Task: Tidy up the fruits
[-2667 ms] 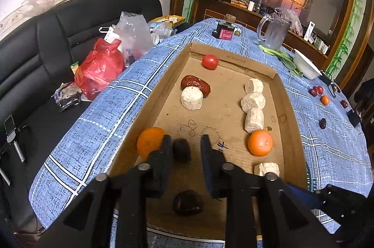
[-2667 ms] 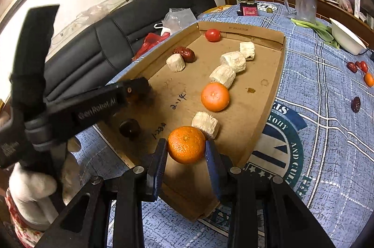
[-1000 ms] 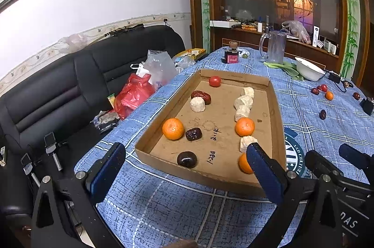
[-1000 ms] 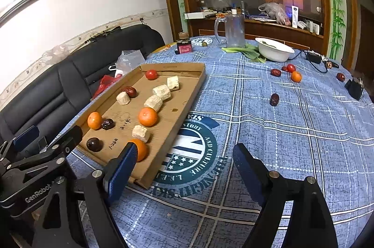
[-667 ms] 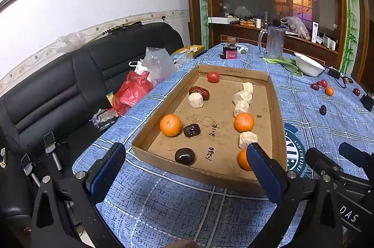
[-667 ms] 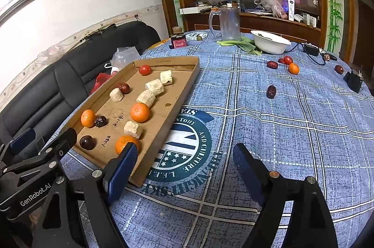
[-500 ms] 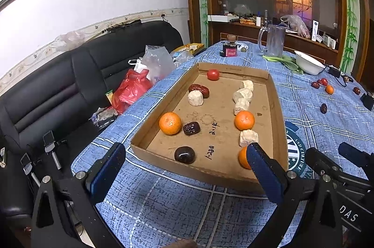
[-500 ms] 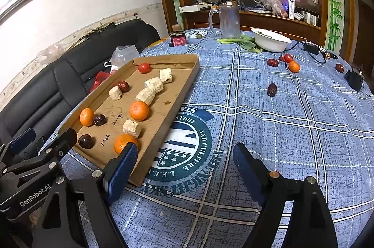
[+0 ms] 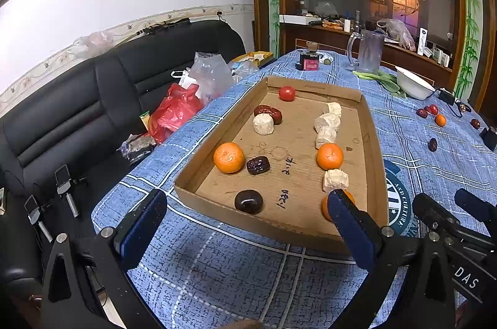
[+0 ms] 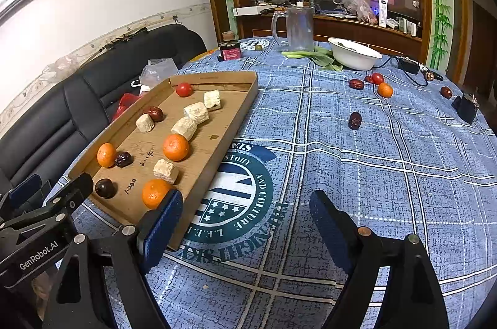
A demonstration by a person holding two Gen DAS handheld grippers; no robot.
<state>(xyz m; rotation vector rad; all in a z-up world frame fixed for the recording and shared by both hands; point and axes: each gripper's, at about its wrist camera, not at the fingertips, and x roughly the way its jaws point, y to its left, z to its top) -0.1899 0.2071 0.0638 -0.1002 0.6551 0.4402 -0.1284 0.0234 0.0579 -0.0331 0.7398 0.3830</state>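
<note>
A shallow cardboard tray (image 9: 371, 136) (image 10: 230, 127) lies on the blue checked tablecloth. It holds three oranges (image 9: 229, 157) (image 10: 175, 147), dark dates (image 9: 248, 201) (image 10: 105, 188), a red tomato (image 9: 286, 93) (image 10: 184, 89) and several pale chunks (image 9: 263, 124) (image 10: 196, 112). Loose dates (image 10: 354, 120), a small orange (image 10: 385, 89) and a tomato (image 10: 377, 78) lie on the cloth to the right. My left gripper (image 9: 245, 215) is open and empty before the tray's near edge. My right gripper (image 10: 245, 215) is open and empty over the cloth's round emblem.
A black sofa (image 9: 77, 105) with a red bag (image 9: 174, 111) and plastic bags stands left of the table. A glass jug (image 10: 296, 29), a white bowl (image 10: 354, 52), greens, a small jar (image 10: 230, 51) and a black charger (image 10: 466, 107) sit at the far side.
Both grippers let go of their fruit, opened wide and drew back from the tray. In the last half second the views have barely shifted.
</note>
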